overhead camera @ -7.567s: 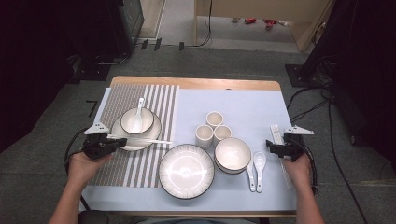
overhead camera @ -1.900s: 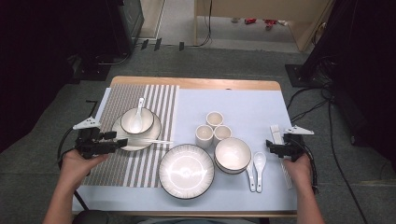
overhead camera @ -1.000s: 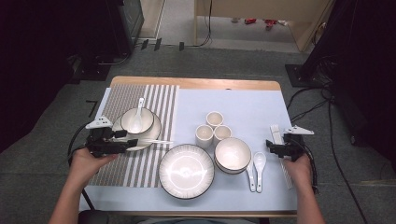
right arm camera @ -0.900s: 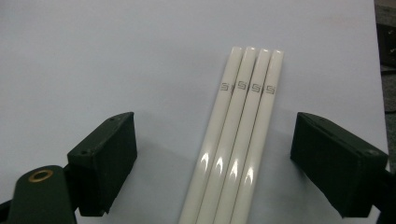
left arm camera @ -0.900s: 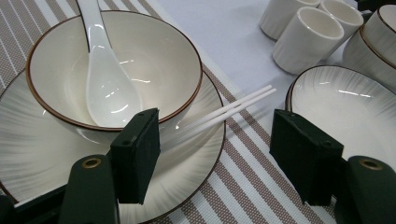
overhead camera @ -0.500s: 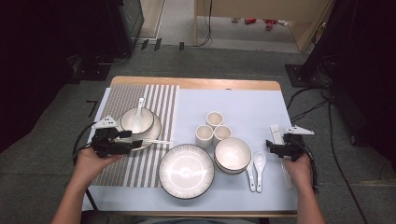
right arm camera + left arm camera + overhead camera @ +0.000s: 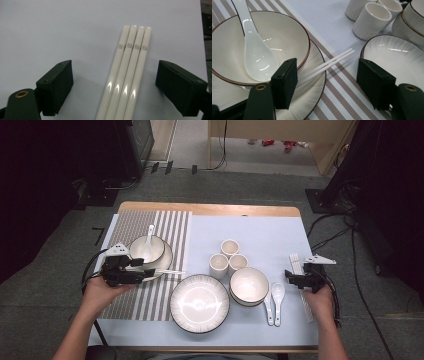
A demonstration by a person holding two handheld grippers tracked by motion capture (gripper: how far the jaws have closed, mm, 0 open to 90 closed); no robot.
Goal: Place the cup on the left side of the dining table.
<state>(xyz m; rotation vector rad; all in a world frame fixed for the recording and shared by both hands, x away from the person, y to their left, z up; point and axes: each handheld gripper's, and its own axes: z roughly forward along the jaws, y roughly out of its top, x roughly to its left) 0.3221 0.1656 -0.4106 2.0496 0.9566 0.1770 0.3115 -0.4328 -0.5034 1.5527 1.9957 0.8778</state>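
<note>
1. On the striped placemat [image 7: 150,295] at the table's left side, the left gripper [image 7: 145,273] hovers with its jaws spread wide and nothing pressed between them.
2. In the left gripper view, a pair of white chopsticks [image 7: 329,63] lies in the gap between those jaws, touching neither pad; their near ends rest on the rim of a brown-edged plate [image 7: 312,92] and their far ends reach out over the placemat.
3. On that plate stands a bowl [image 7: 227,47] with a white soup spoon [image 7: 253,53] lying inside it.
4. Just beside the chopsticks' far ends sits a larger ribbed plate [image 7: 199,303], with three small cups [image 7: 229,257] beyond it.
5. At the table's right edge, the right gripper [image 7: 292,279] is also open over four white chopsticks [image 7: 127,72], which lie side by side on the pale blue cloth [image 7: 50,30] between the jaws, untouched.
6. A second bowl [image 7: 249,286] and two white spoons [image 7: 274,300] lie between the ribbed plate and the right gripper.
</note>
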